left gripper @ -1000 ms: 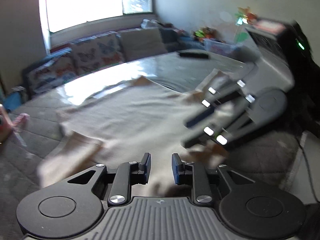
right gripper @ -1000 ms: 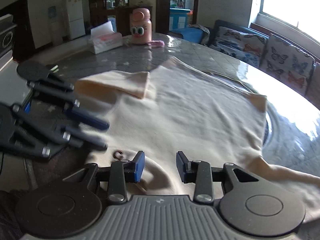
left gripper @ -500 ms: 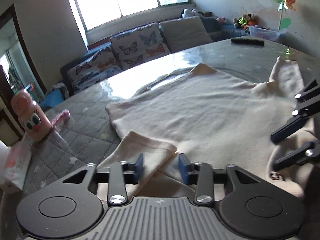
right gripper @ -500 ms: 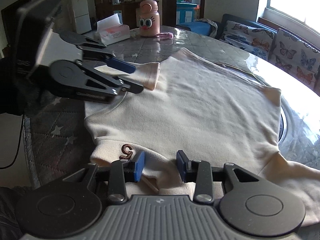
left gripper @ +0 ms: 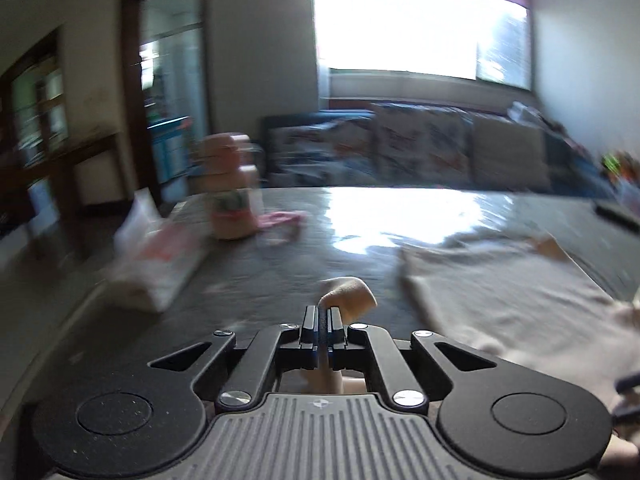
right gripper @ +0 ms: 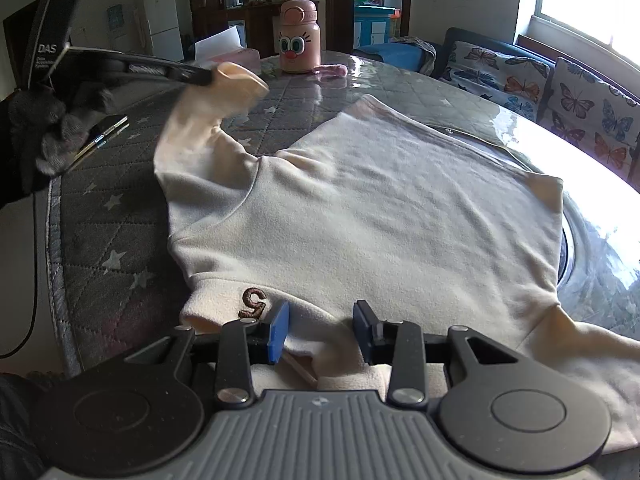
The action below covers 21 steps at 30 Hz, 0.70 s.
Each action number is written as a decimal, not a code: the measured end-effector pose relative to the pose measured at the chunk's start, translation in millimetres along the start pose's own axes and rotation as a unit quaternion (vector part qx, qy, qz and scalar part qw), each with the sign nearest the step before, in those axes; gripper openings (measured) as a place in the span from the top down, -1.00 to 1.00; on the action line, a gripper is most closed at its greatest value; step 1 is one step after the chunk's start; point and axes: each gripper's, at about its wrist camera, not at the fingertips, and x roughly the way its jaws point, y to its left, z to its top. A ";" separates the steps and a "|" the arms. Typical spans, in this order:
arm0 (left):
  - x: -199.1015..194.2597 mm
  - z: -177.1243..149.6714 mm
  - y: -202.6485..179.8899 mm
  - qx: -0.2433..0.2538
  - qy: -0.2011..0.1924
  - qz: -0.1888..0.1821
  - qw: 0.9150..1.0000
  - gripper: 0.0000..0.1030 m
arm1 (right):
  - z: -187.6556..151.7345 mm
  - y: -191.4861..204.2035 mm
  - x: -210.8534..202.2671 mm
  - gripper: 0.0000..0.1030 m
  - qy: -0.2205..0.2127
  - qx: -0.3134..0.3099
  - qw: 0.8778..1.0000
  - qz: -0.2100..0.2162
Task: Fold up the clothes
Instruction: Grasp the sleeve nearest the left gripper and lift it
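Cream sweater (right gripper: 380,208) lies spread flat across the quilted grey surface (right gripper: 108,216), its collar nearest the right tool (right gripper: 320,330), which hangs wide apart just above the neckline beside a brown embroidered mark (right gripper: 253,303). The left tool (left gripper: 321,322) is pinched tight on one sleeve (right gripper: 200,116), lifting its cuff clear of the surface while the sleeve drapes back down to the shoulder. A pink bottle (right gripper: 299,36) with cartoon eyes stands at the far edge, well apart.
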 end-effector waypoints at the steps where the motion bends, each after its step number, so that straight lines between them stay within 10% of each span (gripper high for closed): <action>1: -1.3 -2.7 9.7 -0.014 0.001 0.009 1.000 0.91 | 0.2 0.1 0.3 0.31 0.000 -0.001 1.000 0.000; 16: -8.9 -54.1 60.7 -0.067 0.064 0.102 0.990 0.83 | 2.2 0.9 1.1 0.30 0.008 -0.004 1.000 0.000; 21: -15.2 -42.9 42.8 -0.051 0.043 0.070 0.995 0.83 | 2.9 0.6 0.8 0.30 0.008 0.001 1.000 -0.001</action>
